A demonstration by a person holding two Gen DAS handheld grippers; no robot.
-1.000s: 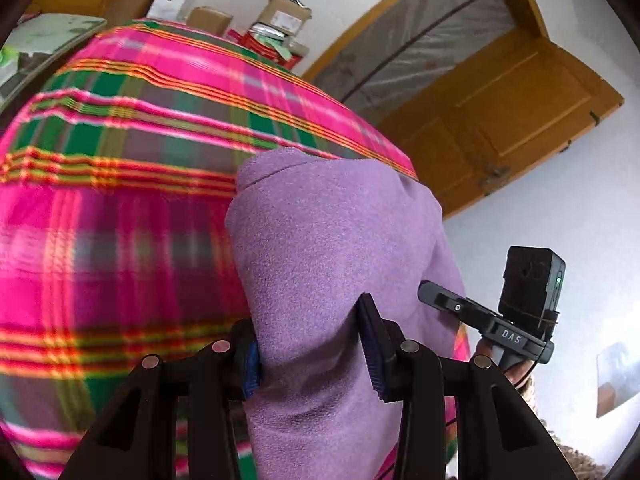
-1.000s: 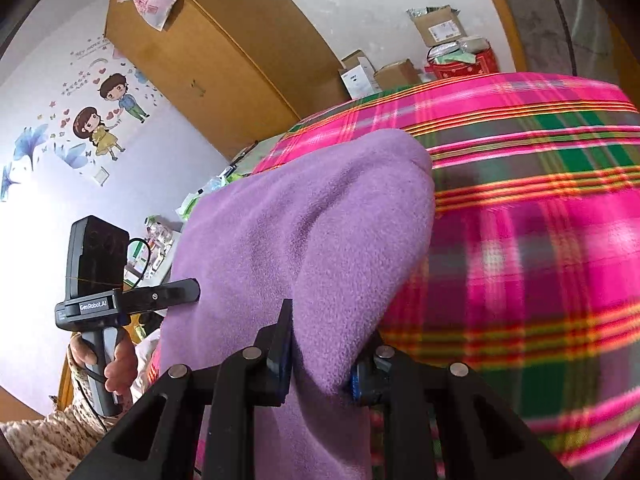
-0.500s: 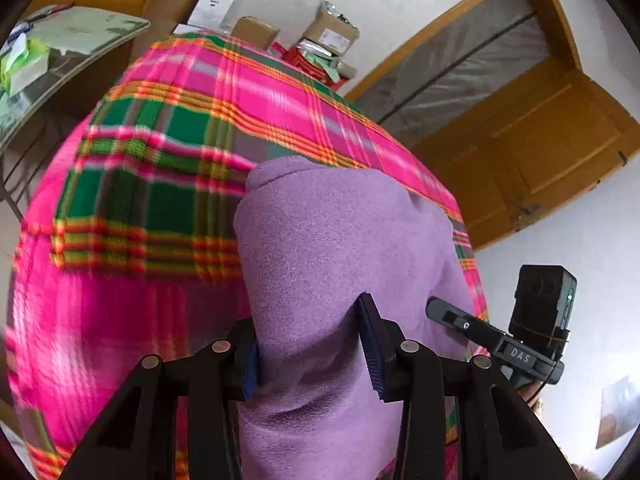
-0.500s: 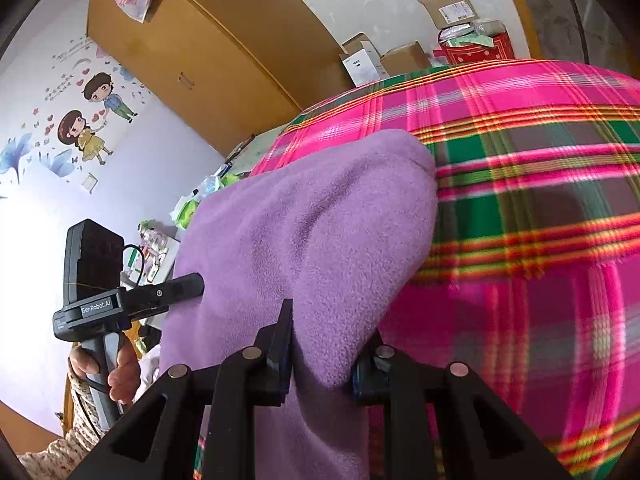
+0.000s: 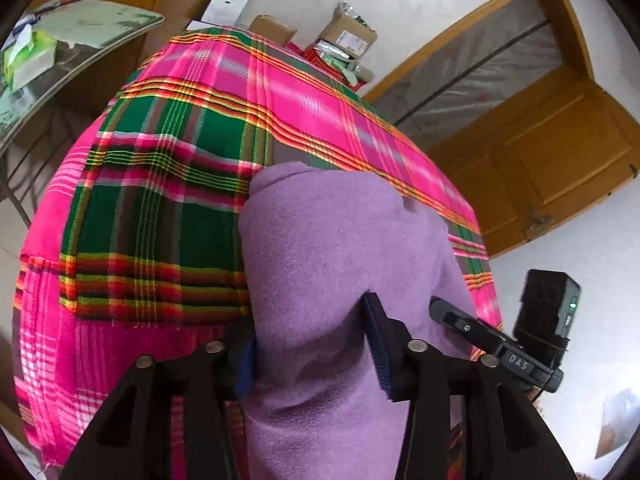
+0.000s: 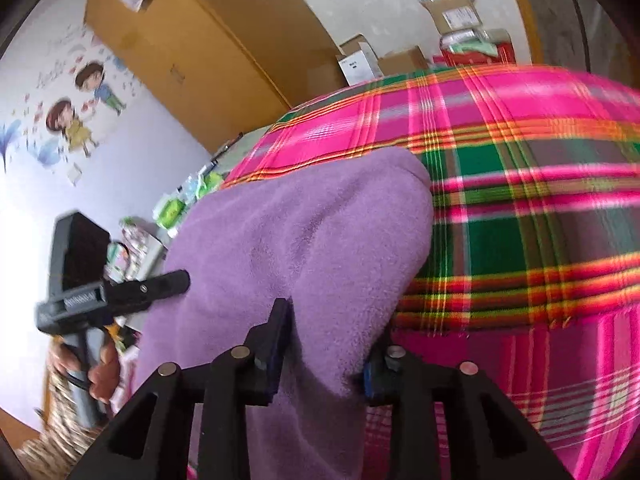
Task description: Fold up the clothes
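Pink and green plaid cloth (image 5: 168, 184) covers the whole work surface, with cardboard boxes (image 5: 348, 36) against the white wall behind it and a wooden door (image 5: 552, 168) to one side. On this cloth lies the purple fleece garment (image 5: 332, 264), already doubled over, its rounded far end resting on the plaid and its near end running between the fingers of both tools.

In the left wrist view the left gripper (image 5: 310, 350) has its jaws opening; the fleece is between them, and the pad on the right side seems to stand a little off the fabric, so the hold looks released or nearly so. In the right wrist view the right gripper (image 6: 324, 348) is also opening its jaws, with the fleece edge between the pads; I cannot tell surely if the pads press on it.

The step in hand, I judge, is to lay down the folded edge and let it go. To do it well, both grippers should release together and low, close to the cloth, so the edge does not drop crooked. Then they should draw back straight, without dragging the soft fleece, because it catches easily on the pads and the fold can slide open
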